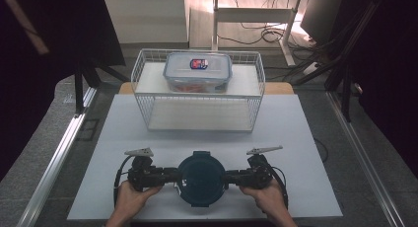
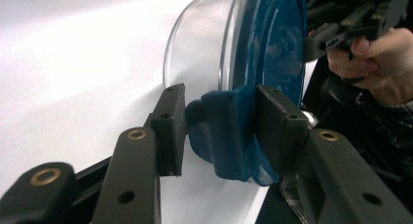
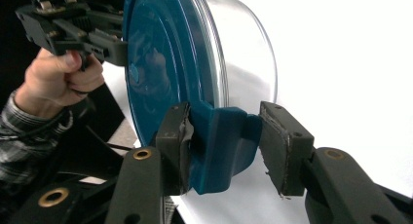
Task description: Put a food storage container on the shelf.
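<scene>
Counted: two black two-jaw grippers, two lidded containers, one white wire basket (image 1: 256, 84), one white worktop sheet (image 1: 305, 138).

Round clear glass container with dark blue clip lid (image 1: 201, 178) near front edge of worktop, midway between left and right edges; contents not discernible. Left gripper (image 1: 173, 176) at its left side, right gripper (image 1: 229, 176) at its right side, each held in one hand.

Left gripper view: jaws astride a blue lid latch (image 2: 221, 131), one pad on lid top, other just beside latch; contact there uncertain. Right gripper view: same arrangement on opposite latch (image 3: 221, 141), far pad seemingly just off it.

Rectangular clear plastic box with blue-edged lid (image 1: 197, 71) on basket's upper shelf at rear edge; reddish contents, unidentified. Lower shelf bare.

Open worktop between basket and round container, also toward left and right edges.
</scene>
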